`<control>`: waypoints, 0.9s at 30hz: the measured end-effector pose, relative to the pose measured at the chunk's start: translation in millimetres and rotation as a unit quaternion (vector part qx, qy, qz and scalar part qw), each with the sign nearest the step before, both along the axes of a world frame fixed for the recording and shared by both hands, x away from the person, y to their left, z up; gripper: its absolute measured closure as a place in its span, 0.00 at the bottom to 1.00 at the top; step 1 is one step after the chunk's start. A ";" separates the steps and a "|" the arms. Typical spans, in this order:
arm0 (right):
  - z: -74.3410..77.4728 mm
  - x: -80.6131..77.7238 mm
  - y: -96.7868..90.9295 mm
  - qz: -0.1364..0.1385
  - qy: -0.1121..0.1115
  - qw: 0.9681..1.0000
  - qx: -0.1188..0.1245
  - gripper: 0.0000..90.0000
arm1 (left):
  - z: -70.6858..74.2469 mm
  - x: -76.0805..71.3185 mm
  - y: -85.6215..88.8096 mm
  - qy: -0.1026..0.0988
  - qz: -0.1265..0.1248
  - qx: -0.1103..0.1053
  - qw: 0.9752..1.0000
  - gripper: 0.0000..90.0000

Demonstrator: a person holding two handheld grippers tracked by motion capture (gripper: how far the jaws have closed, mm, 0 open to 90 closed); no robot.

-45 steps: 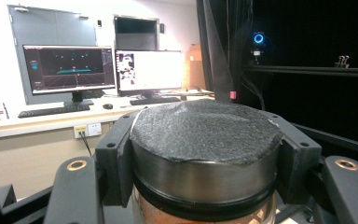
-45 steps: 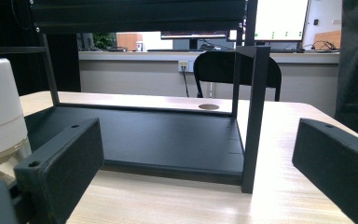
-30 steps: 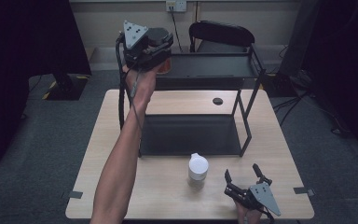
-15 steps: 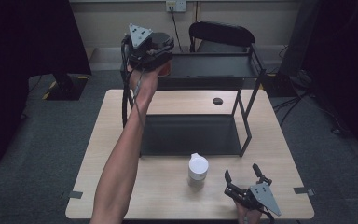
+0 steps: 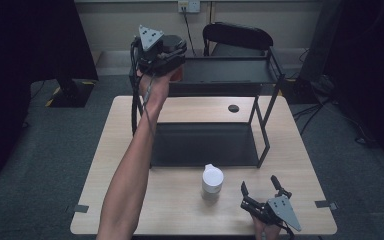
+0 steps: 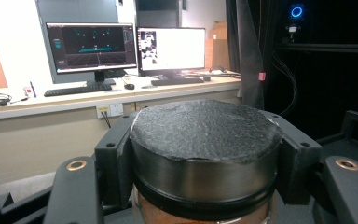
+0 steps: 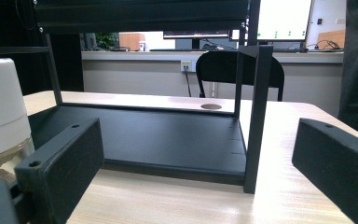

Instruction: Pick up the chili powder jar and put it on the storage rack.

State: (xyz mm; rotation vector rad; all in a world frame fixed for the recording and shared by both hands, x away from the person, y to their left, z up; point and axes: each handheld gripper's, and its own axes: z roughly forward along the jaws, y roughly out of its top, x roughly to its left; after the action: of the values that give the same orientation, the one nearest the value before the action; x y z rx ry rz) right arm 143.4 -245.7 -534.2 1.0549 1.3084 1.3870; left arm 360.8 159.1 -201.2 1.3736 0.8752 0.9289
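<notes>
My left gripper is raised at the left end of the black rack's top shelf. It is shut on a jar with a black lid and a reddish-brown body. In the left gripper view the two jaws press on the lid's sides. A white-capped jar stands upright on the table in front of the rack. My right gripper rests near the table's front edge, just right of that jar, open with nothing between its jaws. In the right gripper view the white jar stands to the left, outside the jaws.
The black two-level rack has a bottom shelf flat on the wooden table and thin corner posts. A round cable hole lies behind it. A black chair stands beyond the table.
</notes>
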 end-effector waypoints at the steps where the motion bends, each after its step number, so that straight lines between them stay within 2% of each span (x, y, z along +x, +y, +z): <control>1: -0.1 0.0 0.1 0.000 0.000 1.000 0.000 0.01 | -0.1 0.1 0.1 0.000 0.000 -0.001 1.000 0.39; 5: -0.1 0.0 0.0 0.000 0.000 1.000 0.000 0.01 | -0.8 -1.1 -4.1 -0.003 0.007 0.004 1.000 0.39; 9: -0.1 0.0 0.1 0.000 0.000 1.000 0.000 0.01 | -0.6 -0.2 -1.1 -0.001 0.000 0.002 1.000 0.37; 13: -0.1 0.0 0.0 0.000 0.000 1.000 0.000 0.01 | -6.7 0.1 0.7 -0.008 0.000 -0.002 1.000 0.24; 16: -0.1 0.0 0.0 0.000 0.000 1.000 0.000 0.01 | -10.2 1.0 6.6 -0.012 -0.009 -0.017 1.000 0.16; 21: -0.1 0.0 0.1 0.000 0.000 1.000 0.000 0.01 | -14.1 0.3 11.5 -0.020 -0.021 -0.015 0.999 0.00; 27: -0.1 -0.1 0.2 -0.001 0.000 1.000 0.000 0.01 | -21.4 -9.9 18.1 -0.036 -0.026 -0.021 0.999 0.00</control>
State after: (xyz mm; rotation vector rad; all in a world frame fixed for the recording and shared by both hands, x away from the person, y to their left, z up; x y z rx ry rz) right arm 143.3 -245.5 -534.3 1.0544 1.3076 1.3859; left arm 350.9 177.3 -222.6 1.3132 0.7977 0.9103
